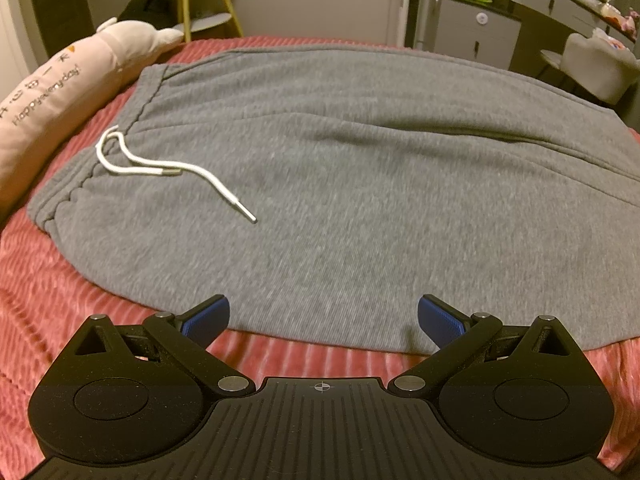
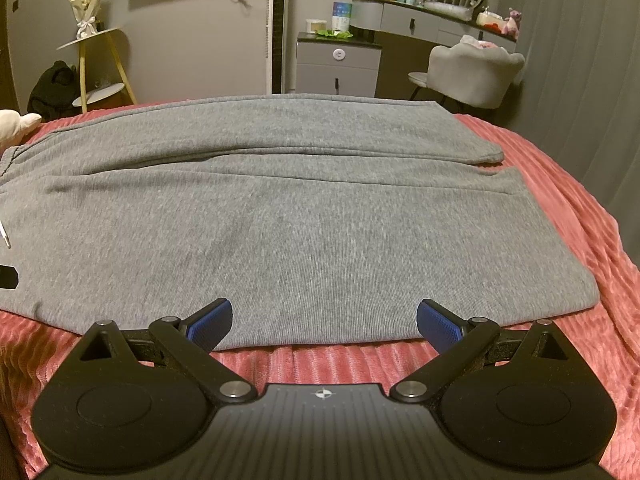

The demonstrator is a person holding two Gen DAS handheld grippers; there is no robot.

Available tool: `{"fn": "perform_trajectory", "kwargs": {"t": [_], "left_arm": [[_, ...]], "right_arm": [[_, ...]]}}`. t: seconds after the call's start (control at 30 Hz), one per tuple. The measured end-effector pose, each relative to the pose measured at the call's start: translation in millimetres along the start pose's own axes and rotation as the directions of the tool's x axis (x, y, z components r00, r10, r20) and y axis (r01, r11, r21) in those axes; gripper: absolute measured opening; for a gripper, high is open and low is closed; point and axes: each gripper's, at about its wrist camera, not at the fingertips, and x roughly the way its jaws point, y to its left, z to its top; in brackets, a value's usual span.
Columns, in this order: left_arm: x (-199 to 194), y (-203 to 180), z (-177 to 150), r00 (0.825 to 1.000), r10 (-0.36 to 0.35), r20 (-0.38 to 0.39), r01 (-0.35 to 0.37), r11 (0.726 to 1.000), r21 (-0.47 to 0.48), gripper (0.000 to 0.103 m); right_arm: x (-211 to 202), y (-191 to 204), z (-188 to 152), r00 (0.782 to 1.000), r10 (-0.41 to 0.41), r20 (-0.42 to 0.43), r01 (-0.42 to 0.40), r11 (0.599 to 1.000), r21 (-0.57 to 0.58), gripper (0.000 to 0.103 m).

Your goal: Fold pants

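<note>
Pants [image 2: 280,208] lie flat on bed [image 2: 560,208], unfolded; left tool [image 1: 323,320] and right tool [image 2: 324,322] both spread, empty, needing near-edge grasps.

Bedroom: bed [image 2: 560,208], dressing table [image 2: 420,20].

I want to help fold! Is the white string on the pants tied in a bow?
No, the white string lies loose and untied on the gray pants, its two ends apart.
</note>
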Motion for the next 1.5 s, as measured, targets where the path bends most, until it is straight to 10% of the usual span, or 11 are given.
{"fn": "perform_trajectory", "kwargs": {"t": [1.5], "left_arm": [[1.6,0.7,2.5,0.999,-0.009,-0.033,0.008,1.0,-0.01,0.103]], "right_arm": [[2.0,-3.1,0.4,1.0,-0.001,-0.015,0.001,1.0,0.019,0.099]]}}
